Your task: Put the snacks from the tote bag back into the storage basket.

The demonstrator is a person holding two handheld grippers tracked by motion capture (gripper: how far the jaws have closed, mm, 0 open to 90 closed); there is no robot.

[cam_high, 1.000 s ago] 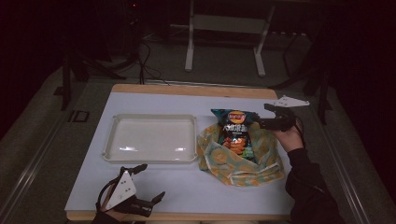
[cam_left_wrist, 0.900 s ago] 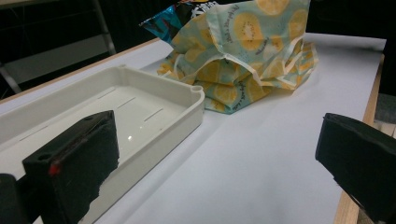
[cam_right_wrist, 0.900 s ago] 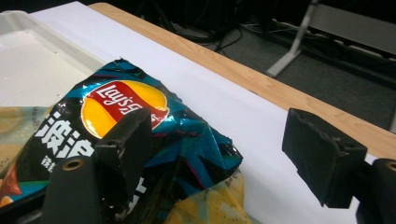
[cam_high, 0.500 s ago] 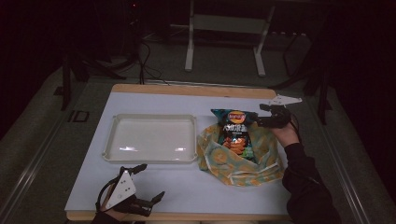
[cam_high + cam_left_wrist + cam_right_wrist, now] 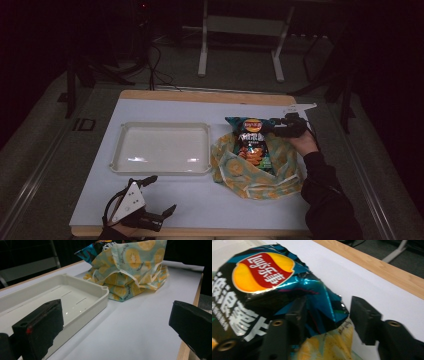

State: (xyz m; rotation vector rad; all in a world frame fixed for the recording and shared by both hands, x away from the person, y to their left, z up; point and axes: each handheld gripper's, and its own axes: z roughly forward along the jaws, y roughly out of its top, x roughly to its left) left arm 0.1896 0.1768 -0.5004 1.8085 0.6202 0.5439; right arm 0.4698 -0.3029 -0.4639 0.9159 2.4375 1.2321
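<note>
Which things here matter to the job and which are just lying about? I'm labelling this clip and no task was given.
Likely in play:
right gripper, jaws either side of a corner of the chip bag
yellow patterned cloth bag

Idle for now:
white tray
left gripper, open
metal stand behind the table

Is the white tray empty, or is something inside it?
Empty. The white tray shows only its bare floor in the high view and the left gripper view; the chip bag lies beside it on the cloth.

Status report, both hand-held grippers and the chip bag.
Left hand-held gripper open, idle. Right hand-held gripper open astride chip bag corner. Bag on yellow cloth. No obstruction.
</note>
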